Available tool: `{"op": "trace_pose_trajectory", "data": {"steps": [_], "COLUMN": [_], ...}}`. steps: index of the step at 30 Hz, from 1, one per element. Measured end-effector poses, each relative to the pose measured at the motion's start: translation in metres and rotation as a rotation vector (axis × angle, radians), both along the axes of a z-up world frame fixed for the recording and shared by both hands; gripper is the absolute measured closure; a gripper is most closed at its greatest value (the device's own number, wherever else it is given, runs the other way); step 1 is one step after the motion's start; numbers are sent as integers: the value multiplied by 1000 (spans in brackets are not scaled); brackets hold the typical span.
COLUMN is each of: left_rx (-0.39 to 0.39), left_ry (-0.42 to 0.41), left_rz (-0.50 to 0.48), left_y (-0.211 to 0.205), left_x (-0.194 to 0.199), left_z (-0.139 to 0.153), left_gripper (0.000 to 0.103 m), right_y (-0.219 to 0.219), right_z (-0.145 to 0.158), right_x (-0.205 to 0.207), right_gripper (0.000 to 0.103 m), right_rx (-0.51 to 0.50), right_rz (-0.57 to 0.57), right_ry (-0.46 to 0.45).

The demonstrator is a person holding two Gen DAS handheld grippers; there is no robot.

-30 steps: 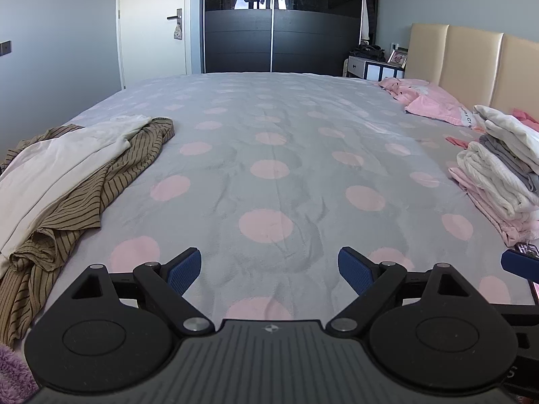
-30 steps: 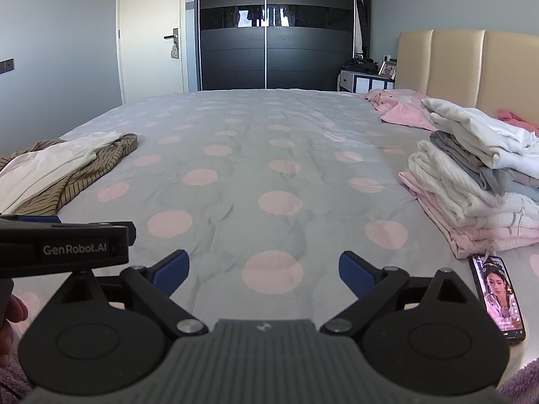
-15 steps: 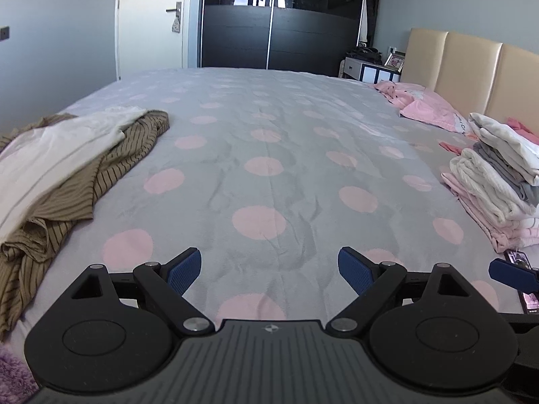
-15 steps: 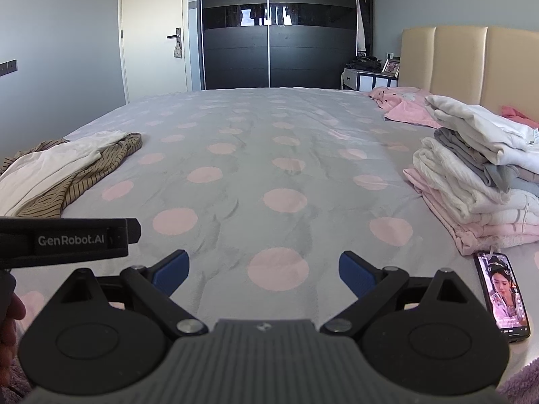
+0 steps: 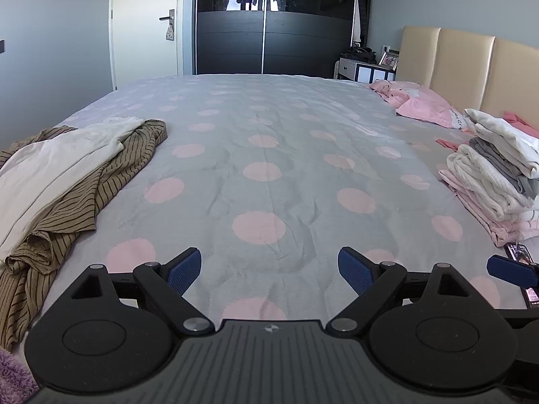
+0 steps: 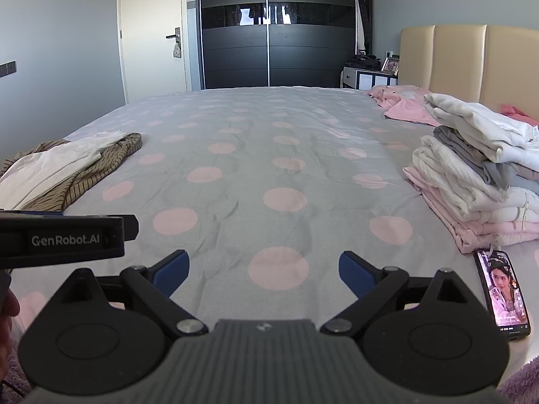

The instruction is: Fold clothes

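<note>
- The left gripper [image 5: 269, 271] hangs just above the bed [image 5: 269, 141], its blue-padded fingers [image 5: 184, 271] spread wide with nothing between them.
- The right gripper [image 6: 264, 273] hangs just beside it at the same height, jaws likewise spread and holding nothing; one of its blue pads pokes into the left view at the right edge.
- The unfolded clothes lie in a rumpled heap at the bed's left edge: a white garment [image 5: 57, 165] draped over a brown striped one [image 5: 84, 202], which spills toward the near corner. Neither gripper touches them.
- A folded stack [image 6: 478, 175] sits on the opposite side, near the headboard [image 6: 471, 64]: pink pieces at the bottom, white and grey above, a white item on top.
- A phone [image 6: 502, 293] lies face up on the sheet just in front of the stack, its screen lit.
- Farther back, loose pink clothes [image 5: 421, 101] rest against the headboard.
- The sheet between the two piles is grey with pink dots, lightly creased.
- The side of the left gripper's body, lettered "GenRobot.AI", crosses the right view's left edge, with part of a hand [image 6: 8, 306] beneath it.
- Behind the bed stand a dark wardrobe [image 5: 274, 20], a white door [image 5: 145, 23] and a side table [image 5: 365, 69].
</note>
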State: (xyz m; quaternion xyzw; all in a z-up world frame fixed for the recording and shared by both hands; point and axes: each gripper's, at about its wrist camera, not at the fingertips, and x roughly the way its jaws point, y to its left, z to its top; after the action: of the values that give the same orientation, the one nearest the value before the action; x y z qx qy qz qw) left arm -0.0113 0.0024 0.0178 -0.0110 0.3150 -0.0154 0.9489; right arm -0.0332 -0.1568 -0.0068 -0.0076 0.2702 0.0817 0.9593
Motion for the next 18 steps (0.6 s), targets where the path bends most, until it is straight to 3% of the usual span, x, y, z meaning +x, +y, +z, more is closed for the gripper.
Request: {"op": "trace_pose_trajectory", "data": {"steps": [18], "left_rx": [1], "left_ry": [25], "left_rz": [-14], "left_y": [14], "left_x": [-2], "left_z": [0], "left_gripper": [14], "right_y": [0], "right_z": [1], "right_x": [0], "right_gripper": [6], "right_rx": [-2], "right_rz": [34], "right_ry": [23]}}
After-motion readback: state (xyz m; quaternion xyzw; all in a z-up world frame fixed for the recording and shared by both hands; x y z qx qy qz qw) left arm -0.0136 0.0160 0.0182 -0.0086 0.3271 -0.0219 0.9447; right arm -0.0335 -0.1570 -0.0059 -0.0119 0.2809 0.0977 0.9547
